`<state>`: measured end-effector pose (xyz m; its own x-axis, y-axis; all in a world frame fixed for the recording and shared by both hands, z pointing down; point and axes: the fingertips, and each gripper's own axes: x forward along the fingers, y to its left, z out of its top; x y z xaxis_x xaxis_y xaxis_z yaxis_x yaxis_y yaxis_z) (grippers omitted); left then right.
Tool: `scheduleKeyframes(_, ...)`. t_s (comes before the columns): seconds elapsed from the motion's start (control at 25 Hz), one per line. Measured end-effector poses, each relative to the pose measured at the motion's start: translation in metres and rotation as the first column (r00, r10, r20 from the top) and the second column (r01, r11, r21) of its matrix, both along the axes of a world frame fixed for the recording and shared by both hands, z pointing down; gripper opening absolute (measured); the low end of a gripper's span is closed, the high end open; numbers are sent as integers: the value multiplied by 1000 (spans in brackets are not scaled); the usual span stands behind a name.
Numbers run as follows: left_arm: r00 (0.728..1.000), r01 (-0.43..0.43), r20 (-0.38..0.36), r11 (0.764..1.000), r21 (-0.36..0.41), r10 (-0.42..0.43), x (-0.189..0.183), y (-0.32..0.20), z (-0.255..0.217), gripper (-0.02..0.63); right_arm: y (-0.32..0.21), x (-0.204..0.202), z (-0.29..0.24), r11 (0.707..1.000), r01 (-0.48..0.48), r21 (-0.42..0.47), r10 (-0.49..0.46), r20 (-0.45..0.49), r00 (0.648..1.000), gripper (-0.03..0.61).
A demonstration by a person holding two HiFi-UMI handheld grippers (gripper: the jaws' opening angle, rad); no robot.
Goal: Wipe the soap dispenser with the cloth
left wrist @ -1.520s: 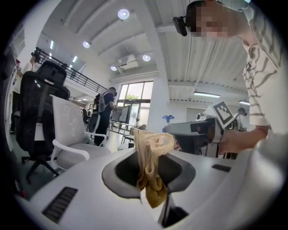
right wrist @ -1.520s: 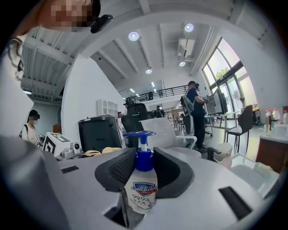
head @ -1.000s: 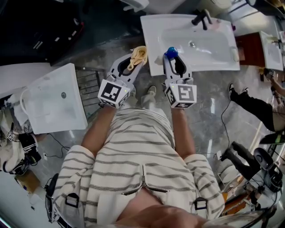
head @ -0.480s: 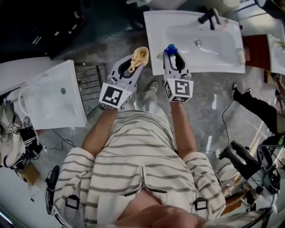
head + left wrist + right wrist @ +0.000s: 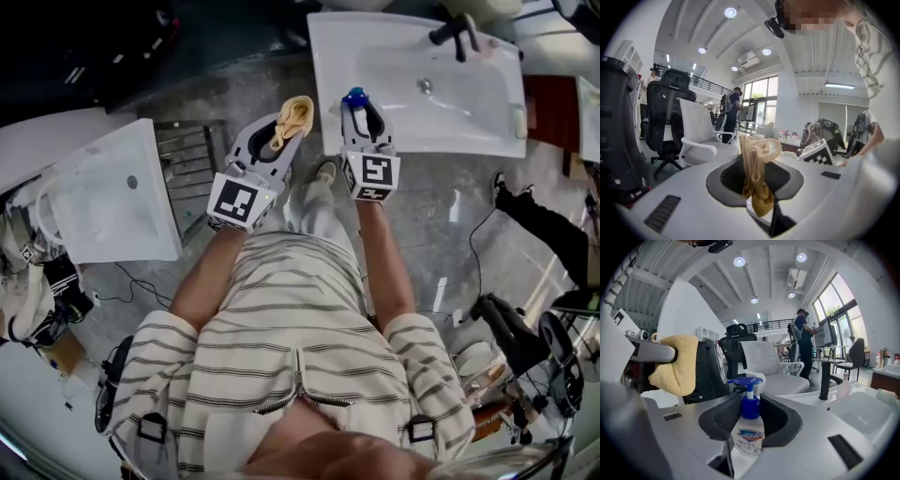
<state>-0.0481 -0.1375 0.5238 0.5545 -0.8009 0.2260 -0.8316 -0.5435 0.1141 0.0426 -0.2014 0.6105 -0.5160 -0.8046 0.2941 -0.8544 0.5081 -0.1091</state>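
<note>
My right gripper (image 5: 358,111) (image 5: 748,427) is shut on a clear soap dispenser (image 5: 749,433) with a blue pump top (image 5: 355,96), held upright just in front of the white sink's (image 5: 469,141) near left corner. The left gripper (image 5: 285,120) (image 5: 757,185) is shut on a crumpled yellow cloth (image 5: 757,178) (image 5: 292,114), which bunches out past the jaws. In the right gripper view the cloth (image 5: 675,364) hangs to the left of the dispenser, a short gap away. The two do not touch.
A black faucet (image 5: 452,33) stands at the sink's far edge, also visible as a faucet (image 5: 825,378) in the right gripper view. A second white basin (image 5: 112,202) lies on the floor at left. Office chairs (image 5: 698,136) and people stand in the background.
Both grippers have sunk lower, the right one more, carrying the dispenser down toward the sink's near edge. The cloth and the dispenser stay gripped.
</note>
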Motion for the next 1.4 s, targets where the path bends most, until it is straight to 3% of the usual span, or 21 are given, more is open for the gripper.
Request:
scheduleKeyframes(0.6, 1000, -18, -7, 999, -30, 18, 7, 6, 8, 87, 8, -4, 36, 999, 29, -32, -32, -98, 995, 151)
scheduleKeyframes(0.68, 1000, -23, -6, 999, -24, 23, 7, 7, 7, 87, 9, -4, 38, 998, 39, -50, -44, -86, 995, 193)
scheduleKeyframes(1.0, 1000, -10, -15, 1000, -28, 10, 11, 17, 0, 86, 26, -3, 12, 998, 39, -51, -41, -26, 999, 219)
scheduleKeyframes(1.12, 1000, -16, -12, 1000, -21, 15, 11, 25, -8, 86, 40, -4, -6, 999, 32, -37, -33, -16, 999, 216)
scheduleKeyframes(1.4, 999, -44, -8, 999, 1, 44, 14, 43, -26, 86, 63, 3, -58, 1000, -25, 14, 24, 30, 999, 131)
